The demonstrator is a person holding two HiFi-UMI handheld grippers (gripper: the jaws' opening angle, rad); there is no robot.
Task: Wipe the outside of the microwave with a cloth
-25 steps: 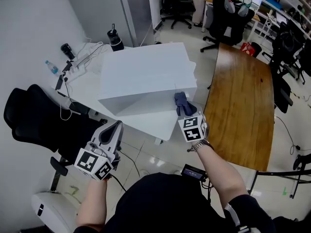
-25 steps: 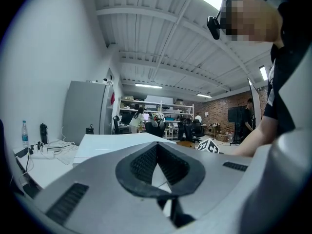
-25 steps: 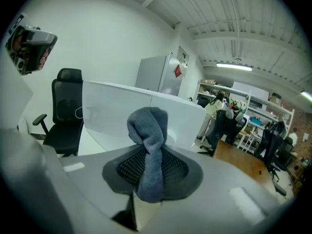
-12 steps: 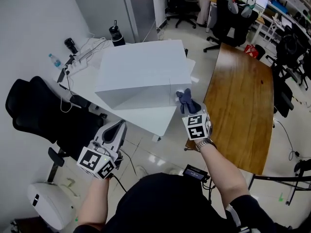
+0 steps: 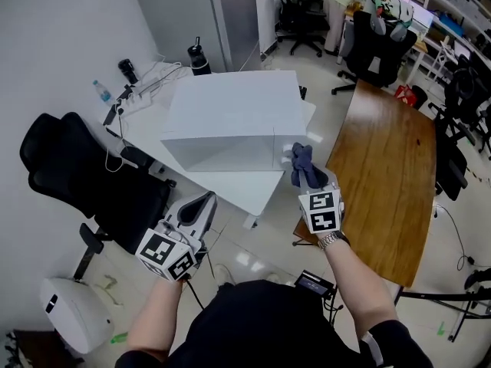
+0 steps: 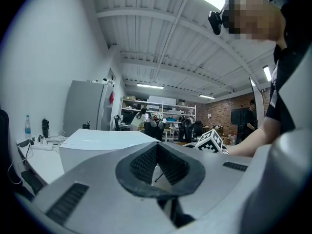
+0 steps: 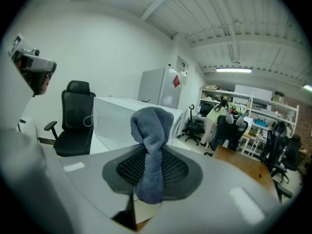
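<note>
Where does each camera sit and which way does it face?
Head view: on the person's head, steeply down at the microwave; left tool, right tool and both forearms show.
Left gripper view: on the left tool, along its shut jaws toward the microwave; the person's right forearm and torso at right.
Right gripper view: on the right tool, toward the microwave past the clamped cloth.
Shared: all three show the microwave.

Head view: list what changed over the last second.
The right gripper, holding the cloth, rose a little and seems to have come slightly away from the microwave's front right corner. The left gripper edged toward the table. Unchanged: the cloth is still clamped in the right jaws, the left jaws are shut and empty, and the microwave has not moved.
</note>
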